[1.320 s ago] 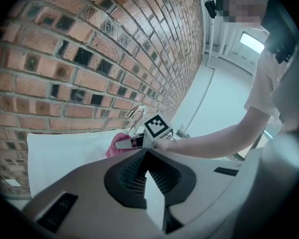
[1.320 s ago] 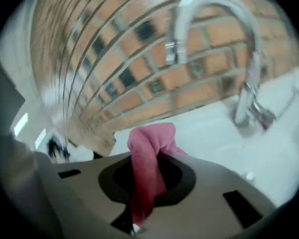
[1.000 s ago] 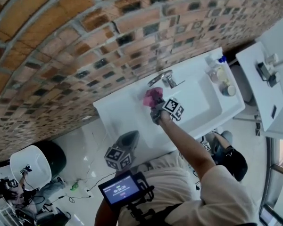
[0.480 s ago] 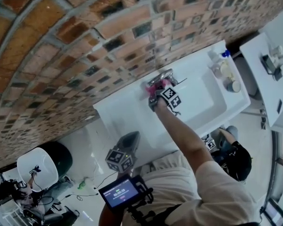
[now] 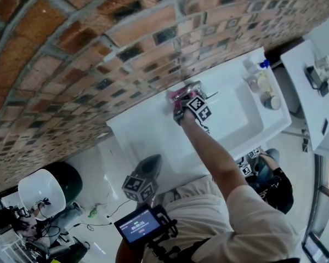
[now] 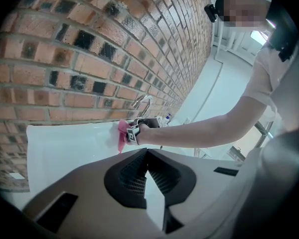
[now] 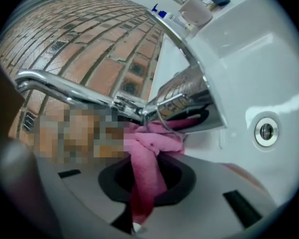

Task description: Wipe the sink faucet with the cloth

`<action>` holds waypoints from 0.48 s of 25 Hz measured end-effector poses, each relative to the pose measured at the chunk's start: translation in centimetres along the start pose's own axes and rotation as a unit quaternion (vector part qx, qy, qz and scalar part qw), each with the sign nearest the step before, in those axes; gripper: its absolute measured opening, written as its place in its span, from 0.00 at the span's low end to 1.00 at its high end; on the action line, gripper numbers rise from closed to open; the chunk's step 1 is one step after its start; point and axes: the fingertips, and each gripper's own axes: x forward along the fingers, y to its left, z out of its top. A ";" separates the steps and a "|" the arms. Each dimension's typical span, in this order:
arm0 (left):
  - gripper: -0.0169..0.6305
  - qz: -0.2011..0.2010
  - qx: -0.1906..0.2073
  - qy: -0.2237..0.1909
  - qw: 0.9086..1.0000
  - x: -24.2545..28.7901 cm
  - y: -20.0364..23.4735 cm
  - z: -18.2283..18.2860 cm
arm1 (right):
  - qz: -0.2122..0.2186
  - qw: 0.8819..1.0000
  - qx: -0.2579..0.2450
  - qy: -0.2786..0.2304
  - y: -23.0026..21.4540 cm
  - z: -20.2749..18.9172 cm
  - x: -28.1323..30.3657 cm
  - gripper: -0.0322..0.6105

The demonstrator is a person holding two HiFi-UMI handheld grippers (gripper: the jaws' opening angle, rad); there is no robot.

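While the right gripper [image 7: 148,171], clamped on the cloth [image 7: 154,138], presses it against the faucet [image 7: 184,96], the left gripper [image 6: 147,152] hangs near, jaws together, empty.

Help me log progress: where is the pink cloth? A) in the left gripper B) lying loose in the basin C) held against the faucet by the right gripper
C: the right gripper clamps the cloth, which is bunched against the faucet base.
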 end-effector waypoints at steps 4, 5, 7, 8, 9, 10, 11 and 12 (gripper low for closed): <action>0.02 0.003 0.002 -0.003 1.000 0.0 -0.2 0.2 | 0.018 1.000 -0.010 0.011 0.9 0.2 -0.7 0.14; 0.02 0.003 0.003 -0.004 1.000 0.0 -0.3 0.2 | 0.024 0.999 -0.015 0.014 1.3 0.3 -1.0 0.14; 0.02 0.005 0.004 -0.005 1.000 0.0 -0.3 0.3 | 0.036 0.999 -0.025 0.022 1.9 0.4 -1.5 0.14; 0.02 0.005 0.003 -0.005 1.000 -0.1 -0.4 0.3 | 0.041 0.998 -0.030 0.026 2.1 0.5 -1.7 0.14; 0.02 0.005 0.003 -0.007 1.000 0.0 -0.5 0.3 | 0.045 0.998 -0.035 0.029 2.3 0.5 -1.8 0.14; 0.02 0.004 0.005 -0.008 1.000 0.0 -0.6 0.4 | 0.049 0.998 -0.040 0.032 2.4 0.5 -2.0 0.14; 0.02 0.003 0.007 -0.009 1.000 0.0 -0.7 0.5 | 0.052 0.997 -0.044 0.034 2.5 0.6 -2.1 0.14; 0.02 0.002 0.009 -0.009 1.000 0.1 -0.9 0.5 | 0.055 0.997 -0.047 0.036 2.6 0.7 -2.3 0.14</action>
